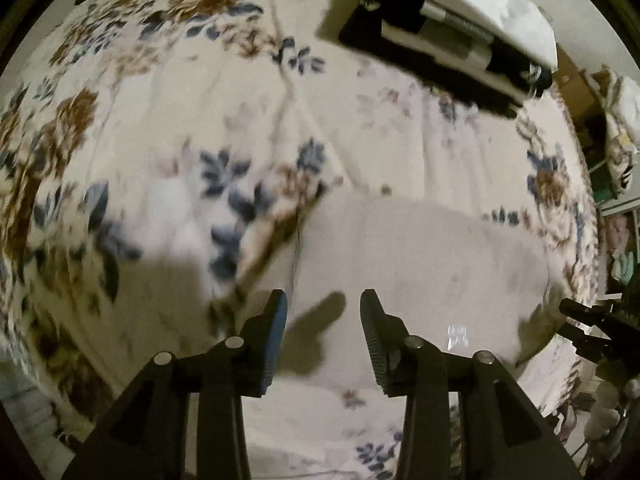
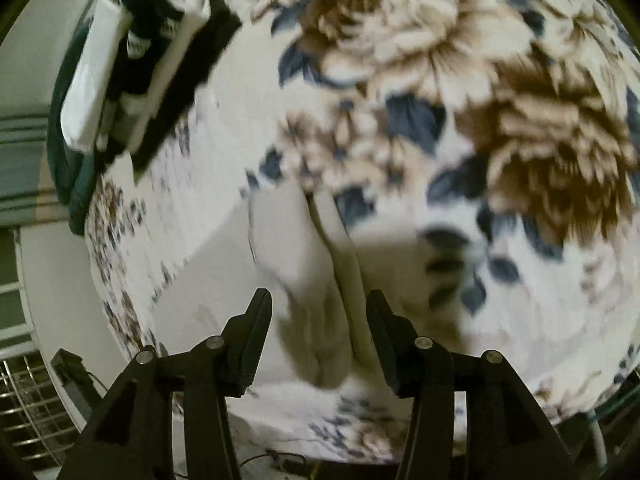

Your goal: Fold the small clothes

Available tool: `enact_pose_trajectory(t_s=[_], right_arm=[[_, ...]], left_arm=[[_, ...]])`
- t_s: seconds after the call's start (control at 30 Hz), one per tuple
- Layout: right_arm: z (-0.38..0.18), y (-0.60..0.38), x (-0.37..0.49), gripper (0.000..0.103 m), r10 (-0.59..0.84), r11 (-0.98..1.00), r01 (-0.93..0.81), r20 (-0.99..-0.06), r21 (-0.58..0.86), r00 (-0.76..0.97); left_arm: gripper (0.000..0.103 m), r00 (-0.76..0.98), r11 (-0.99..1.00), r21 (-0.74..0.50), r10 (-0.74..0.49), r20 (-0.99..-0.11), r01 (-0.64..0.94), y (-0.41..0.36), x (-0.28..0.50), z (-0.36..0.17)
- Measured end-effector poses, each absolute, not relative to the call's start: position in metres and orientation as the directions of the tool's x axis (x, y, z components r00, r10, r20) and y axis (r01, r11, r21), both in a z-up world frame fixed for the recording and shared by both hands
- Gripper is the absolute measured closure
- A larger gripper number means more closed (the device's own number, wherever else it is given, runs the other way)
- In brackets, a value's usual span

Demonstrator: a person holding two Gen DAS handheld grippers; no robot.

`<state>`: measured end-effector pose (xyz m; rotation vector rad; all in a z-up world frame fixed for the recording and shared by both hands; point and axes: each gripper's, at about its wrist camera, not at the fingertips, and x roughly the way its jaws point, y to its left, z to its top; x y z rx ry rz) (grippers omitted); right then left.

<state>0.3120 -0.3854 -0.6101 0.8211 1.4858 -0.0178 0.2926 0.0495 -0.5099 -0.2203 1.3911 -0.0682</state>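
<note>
A small pale garment (image 1: pixel 420 264) lies flat on the flowered bedspread (image 1: pixel 160 120), just ahead of my left gripper (image 1: pixel 324 308), which is open and empty above its near edge. In the right wrist view the same pale garment (image 2: pixel 280 248) shows with a fold or seam running down its middle. My right gripper (image 2: pixel 320 312) is open, its jaws either side of the garment's near end, holding nothing. Part of the right gripper (image 1: pixel 600 328) shows at the right edge of the left wrist view.
A stack of folded black and white clothes (image 1: pixel 452 28) sits at the far side of the bed, also in the right wrist view (image 2: pixel 136 68). A dark green cloth (image 2: pixel 68 152) lies beside it. The bed edge, a wire rack (image 2: pixel 28 400) and shelves (image 1: pixel 616 208) are around.
</note>
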Motion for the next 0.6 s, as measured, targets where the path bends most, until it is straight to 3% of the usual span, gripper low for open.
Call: enact_pose_trajectory(t_s=[0.53,0.6], right_arm=[[-0.631,-0.363,0.286,0.052,0.488,0.746,0.479,-0.869,0.462,0.08],[-0.631,-0.363,0.286,0.059,0.492,0.744,0.478,-0.867,0.467,0.081]], left_arm=[[0.068,0.121,0.982,-0.154,-0.141,-0.983,-0.108,0.023,0.27,-0.531],[0.068,0.112,0.981,-0.159,-0.146,-0.983,-0.116,0.023,0.269,-0.533]])
